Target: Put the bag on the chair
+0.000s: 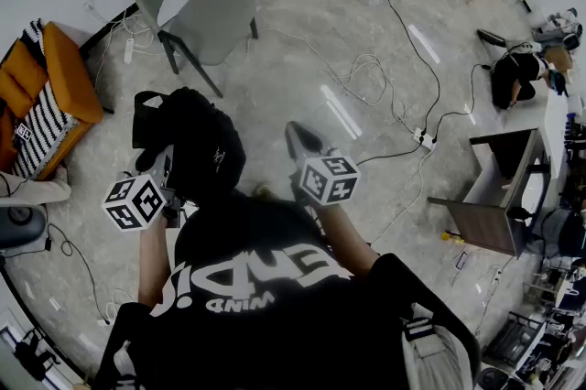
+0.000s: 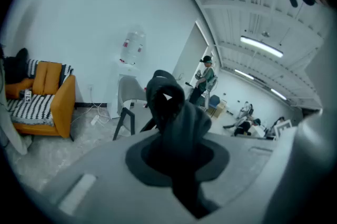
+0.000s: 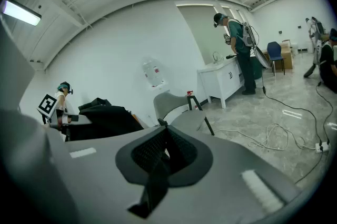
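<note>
2 hand-held grippers (image 1: pixel 166 168) (image 1: pixel 298 134), jaws closed

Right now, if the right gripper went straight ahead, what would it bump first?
Most likely the grey chair, which sits just past the tips of the right gripper; how far off is hard to tell.

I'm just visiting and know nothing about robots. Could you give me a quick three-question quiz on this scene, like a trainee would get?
1. Which gripper holds the black bag? A) left B) right C) neither
2. True or false: the bag already rests on the grey chair.
3. Fill in: the armchair by the wall is coloured ____.
Key: 1 A, the left gripper is shut on it; 2 false, the bag is not on the seat; 3 orange.
</note>
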Motion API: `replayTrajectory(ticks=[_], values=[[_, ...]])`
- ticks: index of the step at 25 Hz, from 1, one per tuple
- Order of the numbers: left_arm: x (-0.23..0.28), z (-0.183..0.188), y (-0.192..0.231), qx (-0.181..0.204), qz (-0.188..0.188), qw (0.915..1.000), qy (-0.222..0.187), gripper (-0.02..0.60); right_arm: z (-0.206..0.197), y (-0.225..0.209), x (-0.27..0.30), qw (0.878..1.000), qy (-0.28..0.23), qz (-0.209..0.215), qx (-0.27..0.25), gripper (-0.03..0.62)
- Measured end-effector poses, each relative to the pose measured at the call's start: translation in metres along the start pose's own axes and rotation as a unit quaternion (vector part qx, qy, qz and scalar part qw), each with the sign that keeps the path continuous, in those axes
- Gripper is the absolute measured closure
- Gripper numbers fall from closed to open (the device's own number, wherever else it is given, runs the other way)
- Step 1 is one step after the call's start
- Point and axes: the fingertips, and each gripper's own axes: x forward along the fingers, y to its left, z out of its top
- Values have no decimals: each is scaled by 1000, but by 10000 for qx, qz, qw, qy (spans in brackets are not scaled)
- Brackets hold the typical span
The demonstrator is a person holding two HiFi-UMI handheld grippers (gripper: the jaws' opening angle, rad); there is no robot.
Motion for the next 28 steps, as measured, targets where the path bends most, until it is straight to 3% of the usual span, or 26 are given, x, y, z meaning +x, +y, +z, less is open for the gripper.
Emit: replayTrajectory(ticks=[10, 28], values=[[1, 18, 22, -15, -69, 10000, -18, 531, 7, 15, 20, 9998, -89, 5, 160, 594], [29, 50, 86, 221, -405, 9986, 242, 531, 11, 36, 55, 9979, -262, -539, 249, 594]])
